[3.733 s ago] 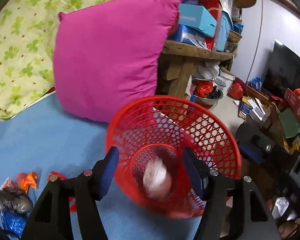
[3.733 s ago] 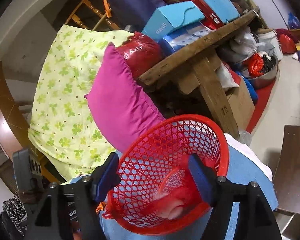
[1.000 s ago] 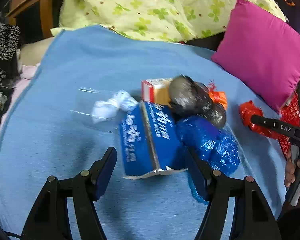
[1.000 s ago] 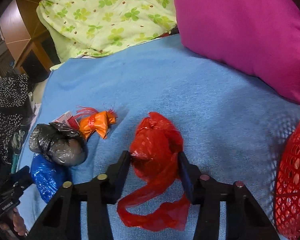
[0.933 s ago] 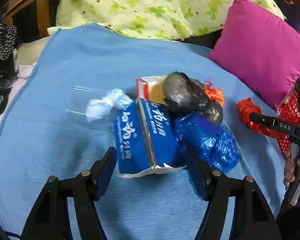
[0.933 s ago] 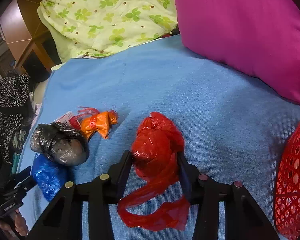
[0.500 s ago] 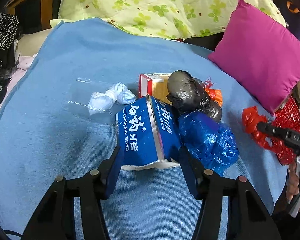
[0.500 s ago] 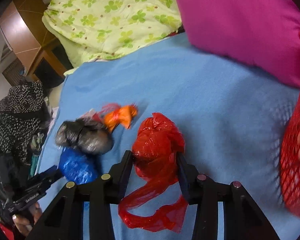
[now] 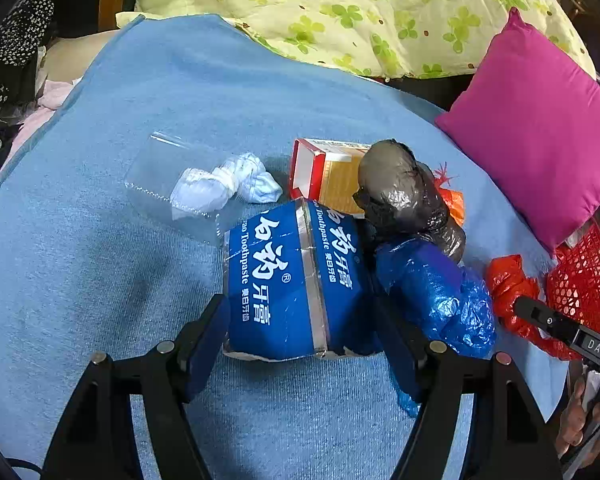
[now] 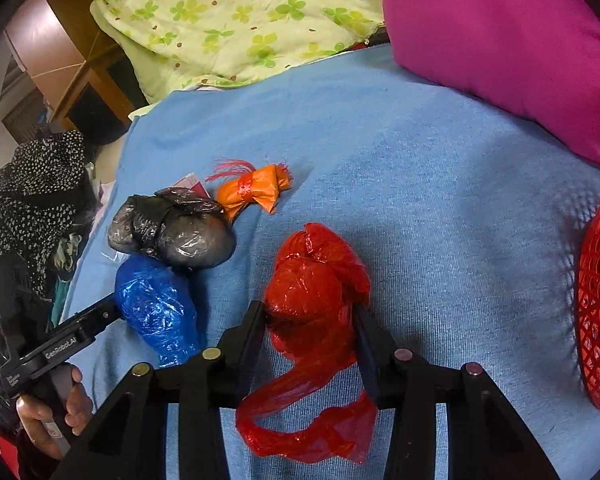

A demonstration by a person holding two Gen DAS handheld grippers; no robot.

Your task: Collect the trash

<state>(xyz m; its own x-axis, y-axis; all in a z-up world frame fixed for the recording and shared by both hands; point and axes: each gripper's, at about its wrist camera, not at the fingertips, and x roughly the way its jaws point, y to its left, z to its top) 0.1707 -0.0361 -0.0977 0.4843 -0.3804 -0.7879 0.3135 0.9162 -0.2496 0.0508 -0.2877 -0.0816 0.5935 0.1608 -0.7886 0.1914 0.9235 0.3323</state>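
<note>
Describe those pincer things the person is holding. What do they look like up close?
Each is a matte black plastic tool that forks into two angular arms with round silver rivets at the joints. The left gripper ends in dark blue pads; so does the right gripper. Seen from the other camera, the right one's side reads "DAS", the left one's "GenRobot.AI". No sleeves show, only bare fingers on the handles.
</note>
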